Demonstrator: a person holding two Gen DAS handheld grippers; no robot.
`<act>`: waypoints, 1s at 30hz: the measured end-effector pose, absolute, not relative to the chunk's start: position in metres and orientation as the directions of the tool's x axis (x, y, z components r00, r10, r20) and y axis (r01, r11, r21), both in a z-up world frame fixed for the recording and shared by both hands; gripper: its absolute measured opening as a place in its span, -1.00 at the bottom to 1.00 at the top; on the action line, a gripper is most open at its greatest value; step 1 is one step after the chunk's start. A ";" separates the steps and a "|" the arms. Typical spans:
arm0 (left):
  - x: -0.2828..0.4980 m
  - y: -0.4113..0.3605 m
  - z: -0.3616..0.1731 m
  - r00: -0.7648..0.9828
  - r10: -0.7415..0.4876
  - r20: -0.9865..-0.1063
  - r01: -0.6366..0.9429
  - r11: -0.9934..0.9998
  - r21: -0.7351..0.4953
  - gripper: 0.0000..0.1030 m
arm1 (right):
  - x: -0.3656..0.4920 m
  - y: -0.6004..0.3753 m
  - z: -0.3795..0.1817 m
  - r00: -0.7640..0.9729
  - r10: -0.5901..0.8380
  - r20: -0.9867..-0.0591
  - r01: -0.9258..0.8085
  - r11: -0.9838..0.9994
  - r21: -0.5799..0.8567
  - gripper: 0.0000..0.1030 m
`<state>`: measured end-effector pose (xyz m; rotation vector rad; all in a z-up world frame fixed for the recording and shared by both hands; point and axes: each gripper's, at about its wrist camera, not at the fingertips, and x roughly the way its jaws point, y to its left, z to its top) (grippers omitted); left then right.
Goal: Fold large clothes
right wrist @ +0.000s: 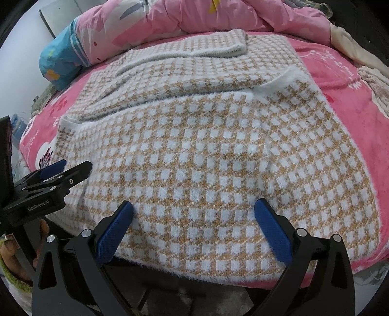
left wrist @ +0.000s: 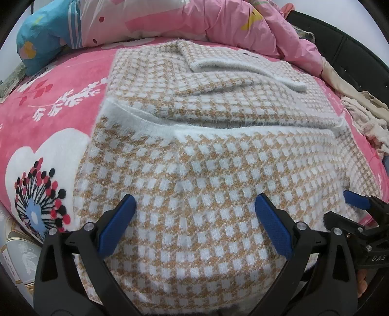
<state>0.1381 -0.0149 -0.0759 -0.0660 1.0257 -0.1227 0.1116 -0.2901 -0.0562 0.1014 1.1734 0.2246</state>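
Left wrist: left gripper (left wrist: 195, 211) fingers spread wide, holding nothing, low over the near end of the sweater (left wrist: 206, 170), which lies on the bed (left wrist: 48, 114) with its sleeves folded across the far part at 12 o'clock; right gripper (left wrist: 352, 206) shows at 3 o'clock, spread unclear there. Right wrist: right gripper (right wrist: 194, 216) fingers also wide apart and empty, over the sweater's (right wrist: 194, 145) near hem at the bed (right wrist: 352, 109) edge; left gripper (right wrist: 53, 175) sits at 9 o'clock, quilt (right wrist: 170, 21) bunched at 12.

Fuzzy tan-and-white checked sweater (left wrist: 194, 170) — lying flat, sleeves folded across, near hem overhanging.
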 end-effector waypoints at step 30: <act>0.137 -0.017 -0.077 0.516 -0.128 -0.847 0.078 0.992 -0.102 0.85 | 0.113 -0.290 -0.057 0.356 0.227 -0.907 -0.118 0.973 0.197 0.89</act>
